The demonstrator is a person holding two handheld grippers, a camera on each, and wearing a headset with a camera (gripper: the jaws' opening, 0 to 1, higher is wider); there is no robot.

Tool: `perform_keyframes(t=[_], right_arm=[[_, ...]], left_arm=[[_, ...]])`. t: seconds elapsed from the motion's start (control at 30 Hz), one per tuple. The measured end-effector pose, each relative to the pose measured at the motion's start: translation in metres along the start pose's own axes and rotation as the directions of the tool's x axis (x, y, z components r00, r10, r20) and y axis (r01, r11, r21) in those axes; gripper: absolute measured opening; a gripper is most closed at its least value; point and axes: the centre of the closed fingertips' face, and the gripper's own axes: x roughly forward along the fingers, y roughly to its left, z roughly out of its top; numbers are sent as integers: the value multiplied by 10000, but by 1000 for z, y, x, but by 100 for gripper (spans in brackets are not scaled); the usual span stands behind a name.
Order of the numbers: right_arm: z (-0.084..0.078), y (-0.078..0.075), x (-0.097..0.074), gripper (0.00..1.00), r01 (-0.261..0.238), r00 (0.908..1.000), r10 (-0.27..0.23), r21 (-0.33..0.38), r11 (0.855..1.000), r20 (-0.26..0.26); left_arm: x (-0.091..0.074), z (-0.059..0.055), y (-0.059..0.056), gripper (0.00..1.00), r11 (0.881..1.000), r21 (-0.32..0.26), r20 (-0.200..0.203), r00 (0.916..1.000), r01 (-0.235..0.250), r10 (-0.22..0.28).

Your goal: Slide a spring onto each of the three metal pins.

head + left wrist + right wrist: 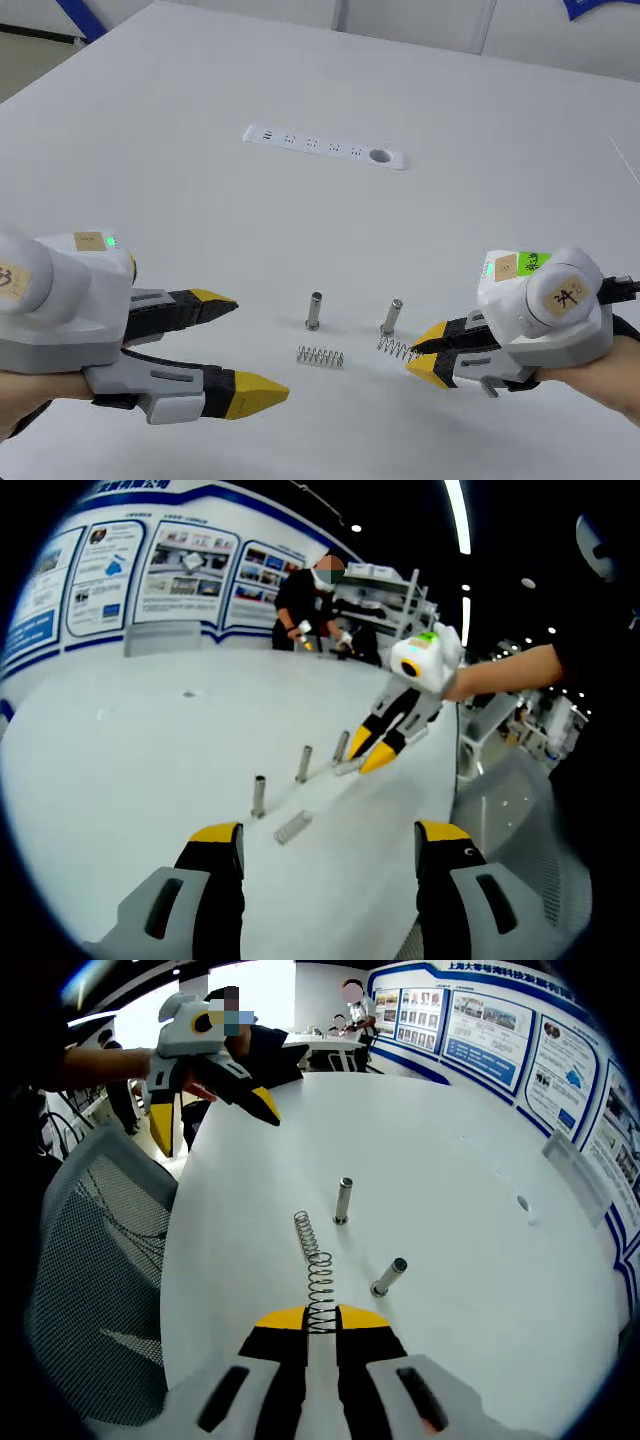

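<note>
Threading step: right gripper (413, 356) jaws pinch silver coil spring (393, 347); next, align it over upright steel pin (391, 316) just ahead; left gripper (260, 347) jaws gape.

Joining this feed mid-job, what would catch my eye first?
The yellow-tipped right gripper, lower right in the head view, is shut on the end of a small coiled metal spring beside a short upright metal pin. A second spring lies loose on the white table near another upright pin, and the left gripper is open at lower left.
</note>
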Motion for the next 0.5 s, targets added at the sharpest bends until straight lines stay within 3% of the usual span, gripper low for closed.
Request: perform_keyframes(t=[0.3,0.5], right_arm=[[32,24,-25,11,-153,9981,204,-865,9961,583],[43,49,-33,11,-607,9952,741,-1904,9798,643]], left_arm=[[30,10,-29,68,9929,733,-172,9956,934,-924],[43,19,-46,65,9815,1172,-163,9885,1515,-1506]])
